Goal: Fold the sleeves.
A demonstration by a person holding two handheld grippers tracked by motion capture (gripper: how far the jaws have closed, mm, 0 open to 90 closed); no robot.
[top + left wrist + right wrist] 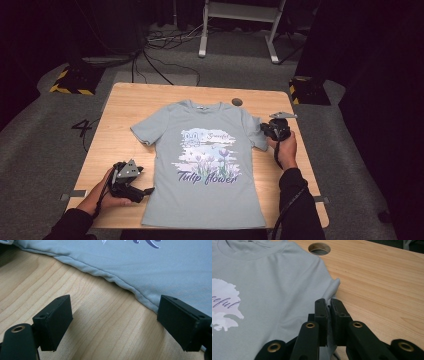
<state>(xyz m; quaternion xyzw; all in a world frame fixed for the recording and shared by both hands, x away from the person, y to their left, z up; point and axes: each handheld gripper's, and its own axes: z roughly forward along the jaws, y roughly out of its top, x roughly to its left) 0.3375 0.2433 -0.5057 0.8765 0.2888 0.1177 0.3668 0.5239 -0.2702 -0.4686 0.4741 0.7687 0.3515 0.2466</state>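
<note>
Shirt: a pale blue T-shirt (207, 160) lies flat and face up on the wooden surface (125, 107), collar at the far edge, hem at the person's side, so its long axis runs away from the person.
Right claw: the right claw (267, 129) is clenched on the edge of the shirt's right sleeve (332, 288); cloth is pinched between the jaws (clear in the right gripper view).
Left claw: the left claw (145, 191) is released, jaws wide apart, low over bare wood just beside the shirt's left side seam (117, 282) near the hem.
Key relation: the seam lies ahead of the left claw and slants across its gap; one jaw already overlaps the cloth, the other stands over wood.
Likely next move: a short push forward, then closing on the seam, probably to start a fold.
Other: a round hole (319, 248) in the surface sits beyond the collar.
</note>
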